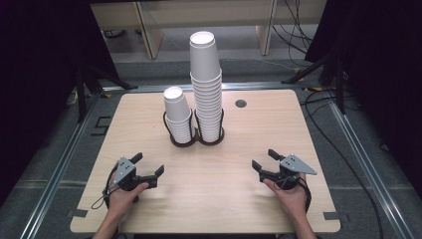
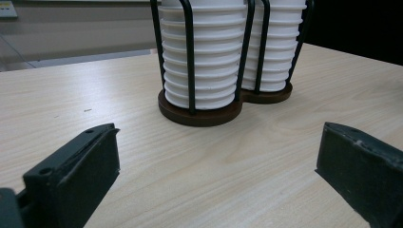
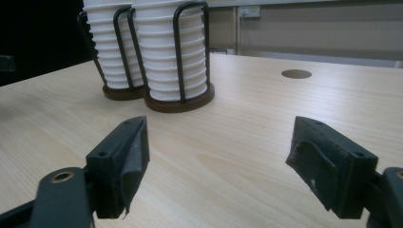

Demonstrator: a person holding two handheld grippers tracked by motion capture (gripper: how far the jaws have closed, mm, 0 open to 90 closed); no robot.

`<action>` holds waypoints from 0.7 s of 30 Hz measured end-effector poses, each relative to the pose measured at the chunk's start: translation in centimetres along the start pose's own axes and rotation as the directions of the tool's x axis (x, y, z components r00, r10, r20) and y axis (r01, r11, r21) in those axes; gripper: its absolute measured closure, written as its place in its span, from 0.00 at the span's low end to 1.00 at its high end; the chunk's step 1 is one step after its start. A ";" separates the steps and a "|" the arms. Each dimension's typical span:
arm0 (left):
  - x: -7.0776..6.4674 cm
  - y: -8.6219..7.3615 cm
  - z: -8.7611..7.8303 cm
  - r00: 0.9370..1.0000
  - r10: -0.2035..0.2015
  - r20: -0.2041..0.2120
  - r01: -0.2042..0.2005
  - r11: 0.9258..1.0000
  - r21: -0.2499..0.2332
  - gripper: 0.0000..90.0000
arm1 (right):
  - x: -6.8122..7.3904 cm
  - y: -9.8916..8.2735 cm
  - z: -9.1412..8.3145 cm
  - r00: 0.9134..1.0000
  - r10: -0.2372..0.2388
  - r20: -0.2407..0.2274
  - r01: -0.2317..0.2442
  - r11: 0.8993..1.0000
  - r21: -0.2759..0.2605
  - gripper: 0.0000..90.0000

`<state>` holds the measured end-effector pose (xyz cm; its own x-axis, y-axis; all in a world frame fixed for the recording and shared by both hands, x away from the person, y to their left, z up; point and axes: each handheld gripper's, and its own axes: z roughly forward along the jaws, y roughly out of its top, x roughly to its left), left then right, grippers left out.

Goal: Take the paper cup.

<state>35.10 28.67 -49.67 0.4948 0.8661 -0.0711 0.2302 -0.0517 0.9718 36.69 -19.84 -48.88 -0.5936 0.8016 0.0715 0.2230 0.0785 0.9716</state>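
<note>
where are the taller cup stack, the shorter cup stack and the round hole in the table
taller cup stack [image 1: 206,94], high view, middle of its ribbed side
shorter cup stack [image 1: 177,115], high view, side of the top cup
round hole [image 1: 241,103], high view, its centre

Even, soft overhead light brightens the wooden table [image 1: 209,199]; the surroundings at 9 and 3 o'clock fall to near black. Shadows are faint. Both gripper views are slightly soft, with the near black jaws blurred at 6 o'clock.

Two stacks of white paper cups stand here: a short stack [image 1: 177,115] and a tall stack [image 1: 206,85]. One twin-ring wire holder [image 1: 196,138] carries both. Two grippers, one surface [image 1: 149,204], one round grommet hole [image 1: 241,103].
</note>
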 end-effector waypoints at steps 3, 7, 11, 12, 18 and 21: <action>0.0 0.0 0.1 1.000 -0.008 0.000 0.008 1.000 0.000 0.00 | 0.0 0.0 0.1 1.000 0.019 -0.010 -0.019 1.000 0.002 0.21; 0.1 0.2 0.3 0.999 -0.037 0.016 0.037 0.999 -0.037 0.00 | -0.1 1.0 0.1 1.000 0.015 -0.028 -0.016 0.999 -0.030 0.19; -0.5 1.9 0.4 0.997 -0.045 0.065 0.050 0.996 -0.070 0.00 | 0.1 2.3 -0.3 1.000 0.001 -0.023 -0.002 0.999 -0.052 0.19; -0.5 1.9 0.4 0.997 -0.045 0.065 0.050 0.996 -0.070 0.00 | 0.1 2.7 -0.3 1.000 -0.006 -0.025 0.004 0.998 -0.061 0.19; -1.8 6.2 1.6 0.986 0.019 0.167 0.000 0.993 -0.116 0.00 | 0.8 5.0 -0.3 0.999 -0.007 -0.037 0.004 0.996 -0.092 0.19; -2.7 8.9 2.7 0.976 0.058 0.211 -0.032 0.992 -0.124 0.00 | 1.2 7.3 0.0 0.999 -0.023 -0.043 0.018 0.993 -0.115 0.20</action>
<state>38.11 24.53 -41.43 0.6732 0.7369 -0.0608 0.1086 -0.0173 0.9939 37.63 -18.24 -41.69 -0.6315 0.7731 0.0585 0.1218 0.0244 0.9923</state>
